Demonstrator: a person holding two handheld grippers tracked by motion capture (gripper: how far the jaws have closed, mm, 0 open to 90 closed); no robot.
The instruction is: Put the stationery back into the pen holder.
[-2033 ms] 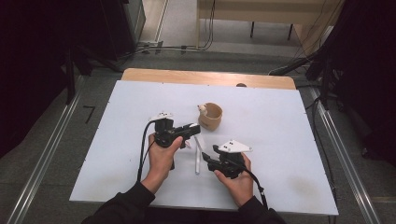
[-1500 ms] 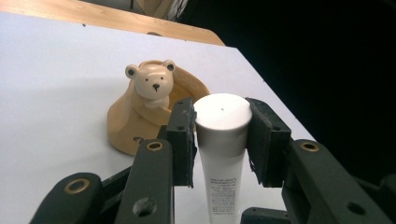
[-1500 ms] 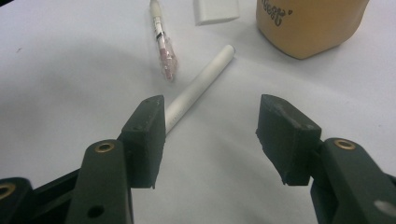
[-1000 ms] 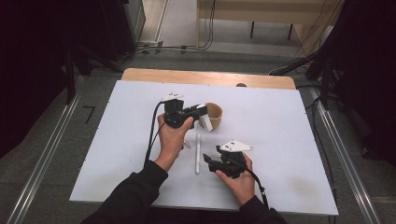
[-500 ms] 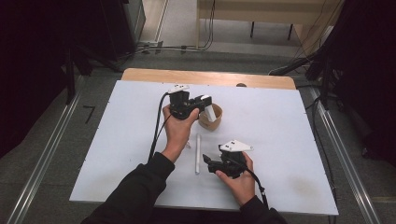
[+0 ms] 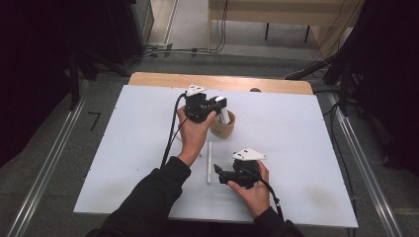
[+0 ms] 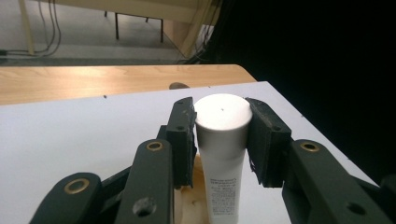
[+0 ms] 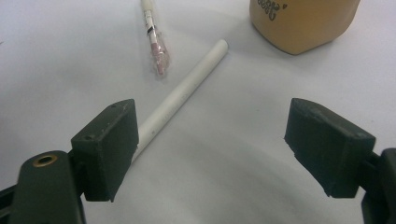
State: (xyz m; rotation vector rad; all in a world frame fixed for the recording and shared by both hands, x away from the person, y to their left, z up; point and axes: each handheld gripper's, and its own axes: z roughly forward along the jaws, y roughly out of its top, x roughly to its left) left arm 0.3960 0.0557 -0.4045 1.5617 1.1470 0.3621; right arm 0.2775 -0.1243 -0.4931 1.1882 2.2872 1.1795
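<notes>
Left gripper [image 7: 222, 140] clamped a white capped plastic tube [image 7: 223, 154] above the tan cup [image 6: 223, 126], likely to drop it in; right gripper [image 8: 210, 149], jaws just opened wide, was empty beside the white stick [image 8: 182, 95].

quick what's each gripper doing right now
Left gripper: shut on the white tube.
Right gripper: open, holding nothing; jaws have just been opening.

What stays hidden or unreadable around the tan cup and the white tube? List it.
- Cup interior: the left gripper and white plastic tube cover the round tan cup in the high view.
- Tube label print: too small, left gripper view.
- Cup lettering: cut by the top edge, right gripper view.
- Thin white stick's near end: behind a jaw.
</notes>
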